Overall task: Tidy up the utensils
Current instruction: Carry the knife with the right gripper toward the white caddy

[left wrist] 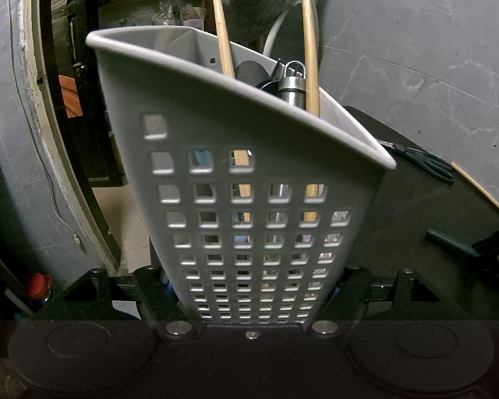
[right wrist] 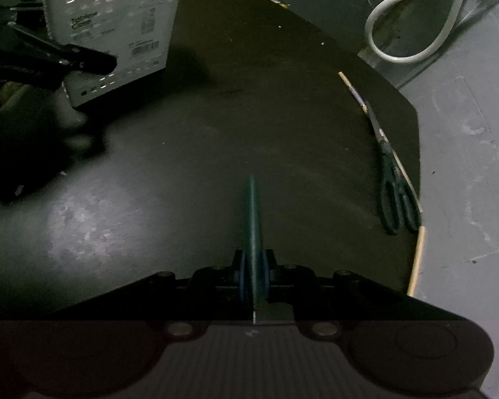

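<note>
Grey caddy (left wrist: 249,173) clamped, left tool (left wrist: 252,294); right tool (right wrist: 253,276) pinching green utensil (right wrist: 252,212)

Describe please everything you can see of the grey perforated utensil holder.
The utensil holder is a tall container of light grey plastic, its walls pierced by rows of small square holes, with a smooth rolled rim. It is tilted, gripped low down on both sides by the left gripper. Inside stand two wooden sticks and some metal utensils. In the right wrist view a printed barcode label shows on one wall, and the holder is at the far left of the dark table.
</note>
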